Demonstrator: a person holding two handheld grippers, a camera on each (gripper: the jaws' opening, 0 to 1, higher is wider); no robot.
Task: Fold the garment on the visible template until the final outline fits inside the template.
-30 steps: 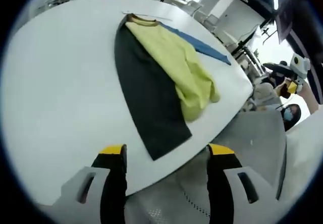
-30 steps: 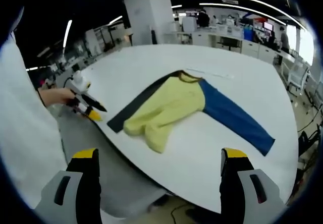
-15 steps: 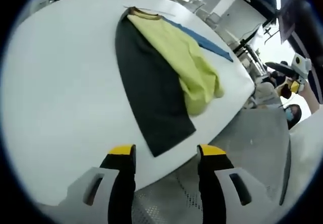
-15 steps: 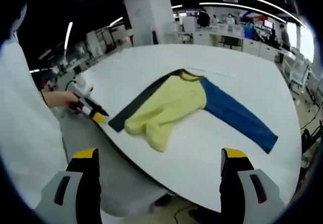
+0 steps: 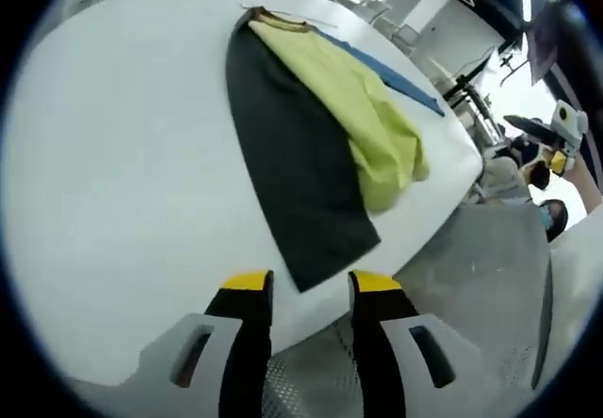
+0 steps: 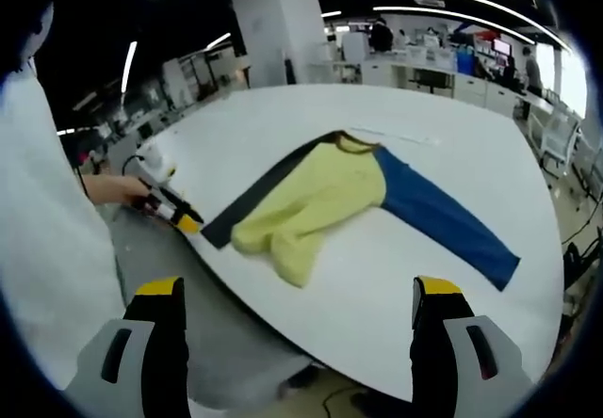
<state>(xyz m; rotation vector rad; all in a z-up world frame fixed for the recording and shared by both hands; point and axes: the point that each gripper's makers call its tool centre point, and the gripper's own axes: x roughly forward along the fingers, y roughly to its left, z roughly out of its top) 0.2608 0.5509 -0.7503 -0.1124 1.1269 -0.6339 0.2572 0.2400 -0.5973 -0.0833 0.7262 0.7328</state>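
Note:
A long-sleeved garment lies spread on the white table (image 5: pixel 113 154). It has a yellow body (image 5: pixel 349 107), a dark sleeve (image 5: pixel 292 173) and a blue sleeve (image 5: pixel 396 74). My left gripper (image 5: pixel 311 284) is at the table's near edge, jaws narrowed but still apart, the dark cuff just ahead of the tips. In the right gripper view the yellow body (image 6: pixel 320 197) sits mid-table, the dark sleeve (image 6: pixel 254 197) to its left and the blue sleeve (image 6: pixel 443 216) to its right. The left gripper (image 6: pixel 177 215) touches the dark cuff there. My right gripper (image 6: pixel 297 291) hangs wide open off the table (image 6: pixel 396 296), holding nothing.
A person's white sleeve (image 6: pixel 47 249) and grey clothing (image 6: pixel 170 286) fill the space beside the near table edge. A thin pale line (image 6: pixel 400 136) runs on the table past the collar. Office desks (image 6: pixel 443 70) and a white pillar (image 6: pixel 273 23) stand behind.
My left gripper's jaws have drawn closer together and moved in on the dark cuff. The right gripper has stayed still and open.

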